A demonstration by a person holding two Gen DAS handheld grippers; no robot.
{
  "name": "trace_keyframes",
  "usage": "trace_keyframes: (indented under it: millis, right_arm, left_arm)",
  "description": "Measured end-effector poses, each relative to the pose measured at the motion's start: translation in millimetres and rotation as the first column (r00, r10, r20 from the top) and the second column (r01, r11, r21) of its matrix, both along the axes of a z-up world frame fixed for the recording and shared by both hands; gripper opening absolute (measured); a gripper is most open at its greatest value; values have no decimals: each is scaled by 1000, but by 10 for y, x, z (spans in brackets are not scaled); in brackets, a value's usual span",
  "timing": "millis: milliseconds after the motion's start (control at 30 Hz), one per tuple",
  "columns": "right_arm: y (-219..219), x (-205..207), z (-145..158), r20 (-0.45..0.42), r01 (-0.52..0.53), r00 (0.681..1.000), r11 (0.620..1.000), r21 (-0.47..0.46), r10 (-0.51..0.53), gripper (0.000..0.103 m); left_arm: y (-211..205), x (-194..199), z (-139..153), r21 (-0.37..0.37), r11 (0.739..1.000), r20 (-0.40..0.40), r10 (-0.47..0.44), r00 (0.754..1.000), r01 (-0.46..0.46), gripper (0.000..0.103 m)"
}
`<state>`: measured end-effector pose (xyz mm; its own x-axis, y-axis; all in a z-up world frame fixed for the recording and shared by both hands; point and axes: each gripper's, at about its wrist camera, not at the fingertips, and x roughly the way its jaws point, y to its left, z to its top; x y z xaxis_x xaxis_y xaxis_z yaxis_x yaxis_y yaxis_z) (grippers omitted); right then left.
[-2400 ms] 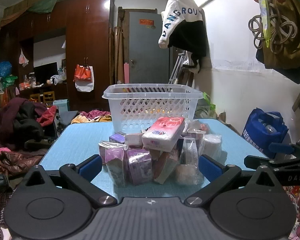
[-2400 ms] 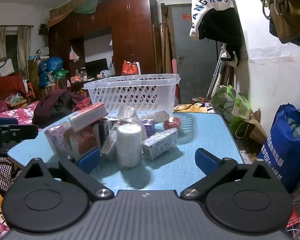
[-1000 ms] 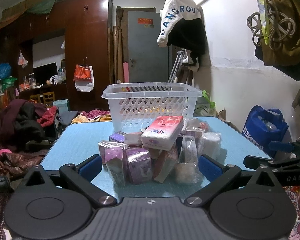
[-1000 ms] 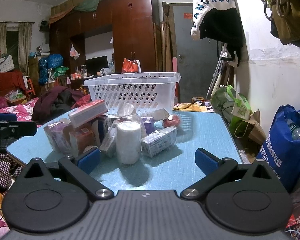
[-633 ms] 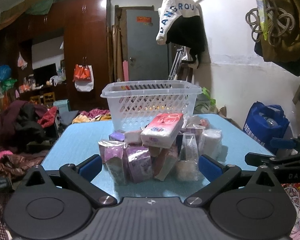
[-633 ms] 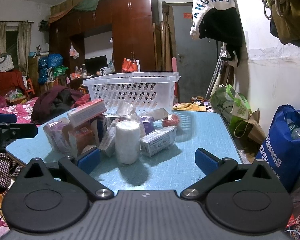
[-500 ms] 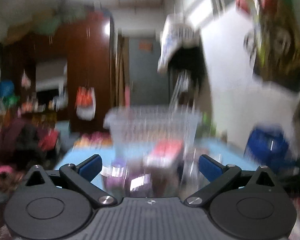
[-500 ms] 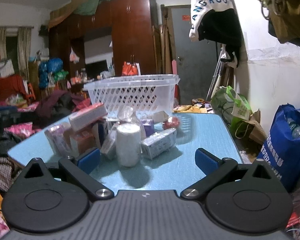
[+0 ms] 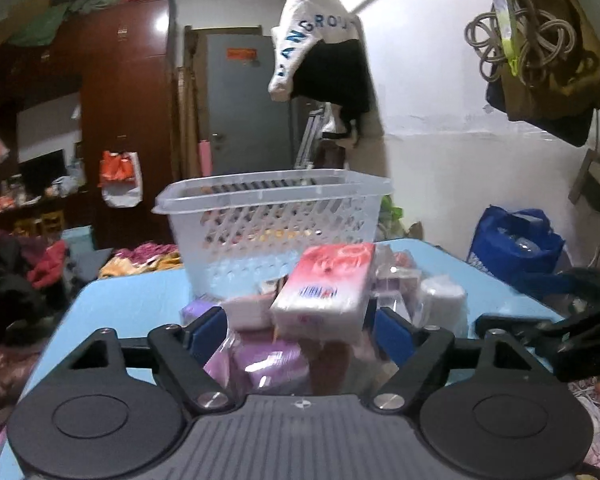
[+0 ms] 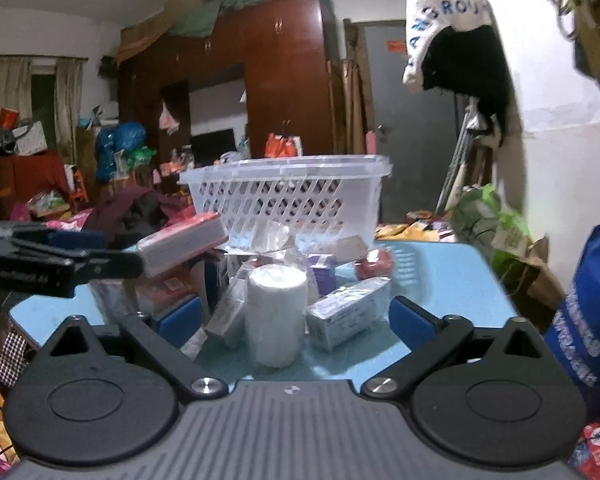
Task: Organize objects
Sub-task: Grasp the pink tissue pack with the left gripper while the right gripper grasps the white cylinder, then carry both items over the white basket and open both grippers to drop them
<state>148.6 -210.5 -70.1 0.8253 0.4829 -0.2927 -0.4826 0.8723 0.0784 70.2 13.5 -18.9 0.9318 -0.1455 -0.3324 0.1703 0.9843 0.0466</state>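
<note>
A pile of small packets sits on the blue table (image 9: pixel 132 300), in front of a white perforated basket (image 9: pixel 276 220). A pink tissue pack (image 9: pixel 326 288) lies on top of the pile. My left gripper (image 9: pixel 300 330) is open, its blue fingers on either side of the pile's near edge, just below the pink pack. In the right wrist view the left gripper's arm (image 10: pixel 56 260) reaches the pink pack (image 10: pixel 182 242). My right gripper (image 10: pixel 296 314) is open around a white roll (image 10: pixel 276 314) and a grey box (image 10: pixel 348 310), not touching them. The basket (image 10: pixel 288 196) stands behind.
A blue bag (image 10: pixel 592 312) stands right of the table. A wardrobe (image 10: pixel 284 80), a grey door (image 9: pixel 240 104) and hung clothes (image 9: pixel 324 52) are behind. Piles of clothes (image 9: pixel 16 276) lie to the left. The table's right edge (image 10: pixel 496 276) is close.
My left gripper has moved forward to the pile and its fingers have narrowed around the pile's front. My right gripper has edged closer to the white roll.
</note>
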Motion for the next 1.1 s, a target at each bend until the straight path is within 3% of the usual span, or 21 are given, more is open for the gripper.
trace_keyframes:
  millis: [167,267,300,333,400,633,800,967,1100]
  right_arm:
    - [43,176,-98,-58,-59,996,998,37,61,88]
    - [60,220,-126,-78,-90,993,994,53,94,81]
    - [62,225,-126,-80,-96,992,994,56,100,74]
    - [65,233,-129,-87,-103,990,993,53,107,58]
    - [42,235,-133,-91,-99,990,993,59,105,46]
    - [-65,173,35,-49,-99,994,993,66,103,45]
    - [-91,295,444,30,-89,996,994,61,87,45]
    - [215,881,1016,124,-76,989,997,-29,79,45]
    - [565,1577,1147,51,-53,997,986,-157,62,45]
  left_arm:
    - [-63,170,-71,31,999,-16,-36,999,37,81]
    - [-56,231,-97,10,997,-40,-71,997,71,60]
    - [-46,248,-101,-6,997,-44,-76,996,76,60]
    - [-30,269,-103,-13,997,-51,-80,996,79,60]
    - [7,268,-103,-29,996,-41,-85,996,83,59]
    - [194,220,7,-107,990,44,-87,995,91,58]
    - [353,356,298,-130,989,102,-57,993,71,58]
    - [426,863,773,-115,993,131,-19,991,34,58]
    - [484,1459,915,-122,993,32,14,999,-10,58]
